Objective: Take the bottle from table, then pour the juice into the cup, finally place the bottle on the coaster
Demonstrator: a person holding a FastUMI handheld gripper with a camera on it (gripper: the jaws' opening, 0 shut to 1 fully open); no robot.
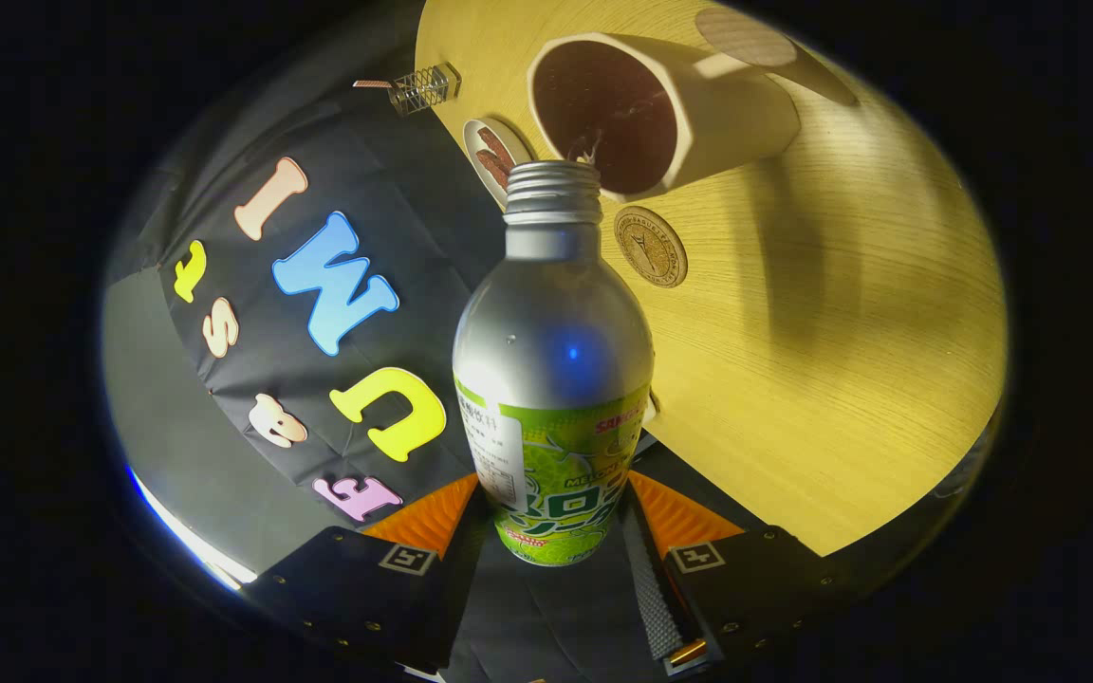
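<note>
1. Gripper view has the gripper point(554, 517) at the bottom centre of the frame, its two fingers clamped on the labelled lower body of the bottle point(551, 370), one pad pressing each side.
2. That bottle fills the middle of the frame, its long axis running straight ahead from the fingers toward the top of the picture, threaded neck leading and base nearest the camera.
3. Its mouth is uncapped and sits right at the lip of the cup point(646, 109), which lies in the upper centre of the frame, its wide opening turned toward the camera.
4. A thin pale stream point(587, 149) shows between the bottle mouth and the cup's dark inside; whether liquid has pooled in there is hard to make out, since the interior is all one dark brown.
5. Just right of the bottle neck, a round coaster point(651, 246) lies flat on the wooden table point(841, 379), close beside the cup but apart from it.
6. Another small round disc point(494, 152) with a brown pattern peeks out left of the neck, partly hidden by the bottle.
7. The bottle's base is hidden between the fingers, and the label print is too small to make out.
</note>
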